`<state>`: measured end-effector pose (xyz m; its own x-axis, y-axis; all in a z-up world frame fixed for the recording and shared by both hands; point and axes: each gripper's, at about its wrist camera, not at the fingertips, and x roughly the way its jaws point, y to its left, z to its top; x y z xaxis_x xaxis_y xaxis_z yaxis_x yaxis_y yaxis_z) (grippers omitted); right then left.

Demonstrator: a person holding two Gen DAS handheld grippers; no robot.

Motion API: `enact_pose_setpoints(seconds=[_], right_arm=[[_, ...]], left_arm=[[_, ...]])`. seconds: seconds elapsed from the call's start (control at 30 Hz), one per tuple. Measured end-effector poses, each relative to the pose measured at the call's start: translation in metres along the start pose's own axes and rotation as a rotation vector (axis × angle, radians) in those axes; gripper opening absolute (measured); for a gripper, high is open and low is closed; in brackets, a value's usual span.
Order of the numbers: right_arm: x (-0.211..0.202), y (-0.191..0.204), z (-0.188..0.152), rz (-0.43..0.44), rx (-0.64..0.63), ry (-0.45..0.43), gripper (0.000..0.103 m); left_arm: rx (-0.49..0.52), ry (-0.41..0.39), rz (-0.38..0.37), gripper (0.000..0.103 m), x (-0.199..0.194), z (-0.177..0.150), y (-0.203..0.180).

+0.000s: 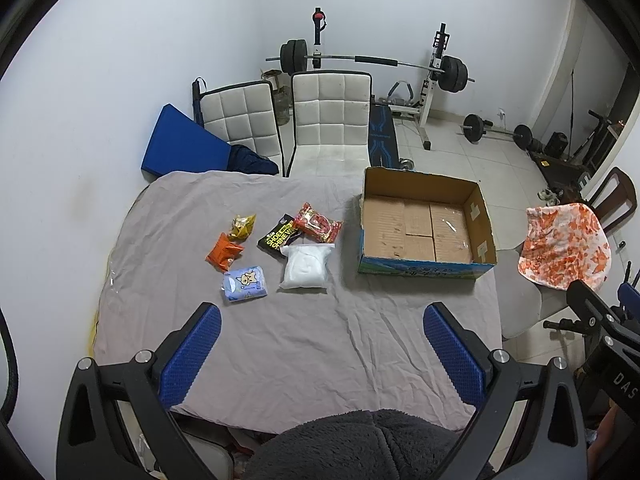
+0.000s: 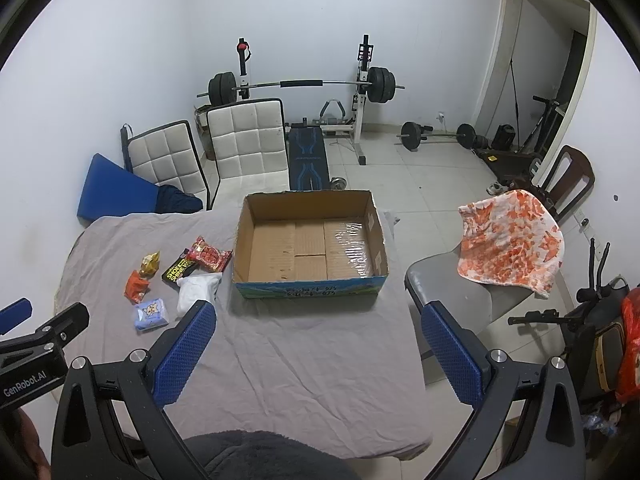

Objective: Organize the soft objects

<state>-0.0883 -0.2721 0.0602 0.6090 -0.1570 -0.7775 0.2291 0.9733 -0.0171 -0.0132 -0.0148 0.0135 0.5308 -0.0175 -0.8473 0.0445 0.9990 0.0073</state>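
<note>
While both claws gape empty | black pack (image 1: 279,237) reads "SHOE SHINE"

Both grippers held wide apart, nothing gripped.

The left black two-finger gripper with blue textured pads (image 1: 322,354) is seen spread wide at the near edge; the right black gripper with matching blue pads (image 2: 318,354) is likewise spread, beside it.

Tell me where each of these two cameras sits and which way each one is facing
Left wrist: rides the left tool, above the near table edge, looking forward and down at the packets, white pouch ahead; its open blue fingers show.
Right wrist: rides the right tool, further right, facing the cardboard box; its open fingers and the left tool's body show.
Shared: box, packets, grey cloth, white chairs, barbell rack.
</note>
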Motion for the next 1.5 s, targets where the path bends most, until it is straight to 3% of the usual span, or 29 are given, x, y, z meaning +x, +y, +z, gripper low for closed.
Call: enact_pose_setpoints(seconds=[0.57,0.77,0.9,1.17,1.27,1.33,1.5], right_arm=[[0.002,-0.002,0.002,0.007,0.007,0.007,0.103],[0.029,0.003,0.007,0.084,0.023,0.06,0.103],[0.077,0.027,0.013,0.178,0.006,0.154,0.103],[0.195,0.135,0.037,0.307,-0.123,0.325,0.103],[0.242,0.184,0.043,0.31,-0.157,0.384,0.103],[0.281,0.216,0.043,0.317,-0.16,0.444,0.103],[0.389,0.283,0.021,0.269,-0.192,0.64,0.103]], left_arm=[[-0.002,0.001,-0.003,0.103,0.001,0.0,0.003],[-0.033,-0.012,0.023,0.103,0.01,0.006,0.021],[-0.104,0.018,0.07,0.103,0.037,0.017,0.061],[-0.207,0.169,0.137,0.103,0.136,0.038,0.144],[-0.225,0.265,0.15,0.103,0.188,0.035,0.171],[-0.249,0.345,0.117,0.103,0.226,0.029,0.185],[-0.304,0.498,0.084,0.103,0.311,0.01,0.213]])
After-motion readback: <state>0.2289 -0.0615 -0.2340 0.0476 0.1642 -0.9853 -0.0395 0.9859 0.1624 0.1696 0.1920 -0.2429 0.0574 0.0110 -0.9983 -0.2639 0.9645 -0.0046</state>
